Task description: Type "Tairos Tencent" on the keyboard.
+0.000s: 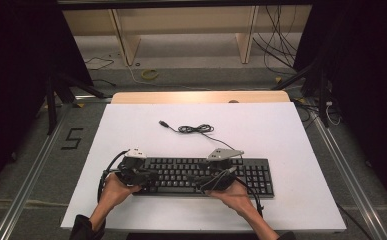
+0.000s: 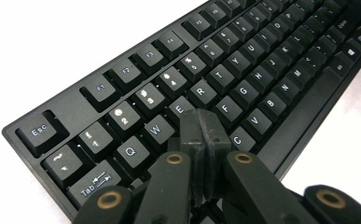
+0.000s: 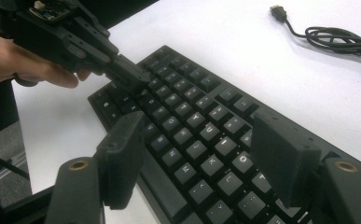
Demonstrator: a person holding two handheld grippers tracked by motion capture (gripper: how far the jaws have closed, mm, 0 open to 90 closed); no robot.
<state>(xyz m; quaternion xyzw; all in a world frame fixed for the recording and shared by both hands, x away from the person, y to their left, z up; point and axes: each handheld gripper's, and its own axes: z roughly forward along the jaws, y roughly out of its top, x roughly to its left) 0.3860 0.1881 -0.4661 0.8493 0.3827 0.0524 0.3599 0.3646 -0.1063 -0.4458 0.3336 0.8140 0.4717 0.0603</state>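
Observation:
A black keyboard (image 1: 201, 175) lies on the white table top (image 1: 281, 130) near its front edge. Its cable (image 1: 196, 129) is coiled behind it, and the USB plug (image 1: 163, 122) lies loose on the white surface. My left gripper (image 2: 202, 122) is shut with nothing between its jaws. Its tips sit over the keyboard's (image 2: 243, 70) left letter keys, close by the E key. The right gripper view takes in this left gripper (image 3: 131, 77) at the keyboard's (image 3: 187, 121) left end. My right gripper (image 3: 201, 140) hangs open above the middle keys, holding nothing.
A wooden table edge (image 1: 201, 96) shows behind the white top. Beyond it, a pale shelf unit (image 1: 181, 30) stands on the floor among loose cables (image 1: 276, 50). Metal rails (image 1: 31, 175) run along both sides of the table.

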